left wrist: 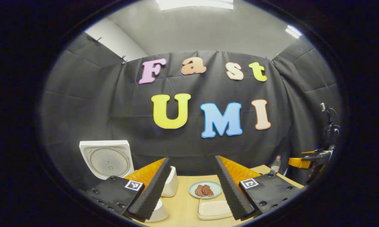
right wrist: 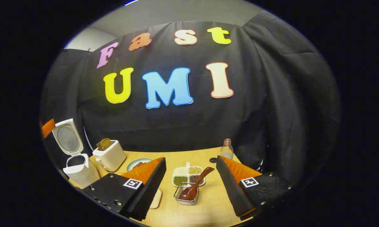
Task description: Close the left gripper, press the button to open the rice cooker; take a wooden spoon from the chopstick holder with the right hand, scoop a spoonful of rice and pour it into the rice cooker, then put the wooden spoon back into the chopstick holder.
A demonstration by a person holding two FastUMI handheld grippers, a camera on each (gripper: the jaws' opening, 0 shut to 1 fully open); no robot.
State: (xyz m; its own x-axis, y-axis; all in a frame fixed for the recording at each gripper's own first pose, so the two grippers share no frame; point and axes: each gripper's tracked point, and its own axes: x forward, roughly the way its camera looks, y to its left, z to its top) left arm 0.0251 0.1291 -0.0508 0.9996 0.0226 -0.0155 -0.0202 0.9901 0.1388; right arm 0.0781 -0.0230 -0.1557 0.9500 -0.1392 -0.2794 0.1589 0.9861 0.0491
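Both grippers hang over the worktop (right wrist: 208, 201) with fingers spread wide, holding nothing. Between the right gripper (right wrist: 191, 189) fingers sits the wire holder (right wrist: 185, 198), the spoon (right wrist: 195, 186) leaning in it, just before a grain tray (right wrist: 189, 175). The left gripper (left wrist: 192, 189) is beside the cooker (right wrist: 77, 168), whose lid (left wrist: 106, 157) stands open.

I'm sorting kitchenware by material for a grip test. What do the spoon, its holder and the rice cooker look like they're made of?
Spoon: probably wood with a glossy reddish-brown lacquer; it shows a highlight.
Holder: thin metal wire, silvery, open mesh.
Rice cooker: seemingly white plastic, smooth matte shell; the raised lid's inner plate looks greyish, perhaps metal.
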